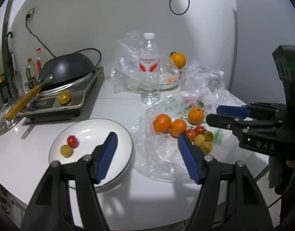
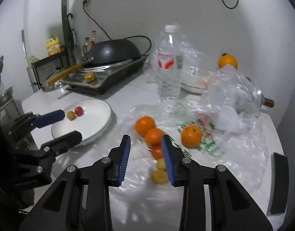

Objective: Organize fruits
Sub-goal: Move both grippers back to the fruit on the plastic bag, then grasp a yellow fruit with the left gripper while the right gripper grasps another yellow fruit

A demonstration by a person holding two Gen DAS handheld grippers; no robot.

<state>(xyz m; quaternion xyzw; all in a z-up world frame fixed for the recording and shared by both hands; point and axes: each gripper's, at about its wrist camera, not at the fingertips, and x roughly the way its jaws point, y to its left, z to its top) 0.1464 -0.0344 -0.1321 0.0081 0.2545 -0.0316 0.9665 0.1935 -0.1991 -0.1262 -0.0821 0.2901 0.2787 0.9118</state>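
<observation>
White tabletop carries the whole scene, with a white plate near its front edge that holds one small red tomato touching one small yellow fruit. Beside the plate, on a sheet of crumpled clear plastic, lies the main heap of fruit: two oranges touching each other, a third orange set a little apart on a printed bag, two red tomatoes and three yellow fruits bunched just in front of them. A fourth orange sits well back near the wall, behind a clear water bottle that stands upright between the plate side and the plastic bags. A dark wok rests upside down on a countertop stove at the far side of the plate. The left gripper hangs above the gap between plate and fruit heap, its blue-padded fingers spread apart with nothing between them. The right gripper points down at the heap from the other side; its jaws stand narrowly apart and empty, with the tomato and yellow fruits seen just beyond and below its pads, not touched as far as the blurred view shows.
</observation>
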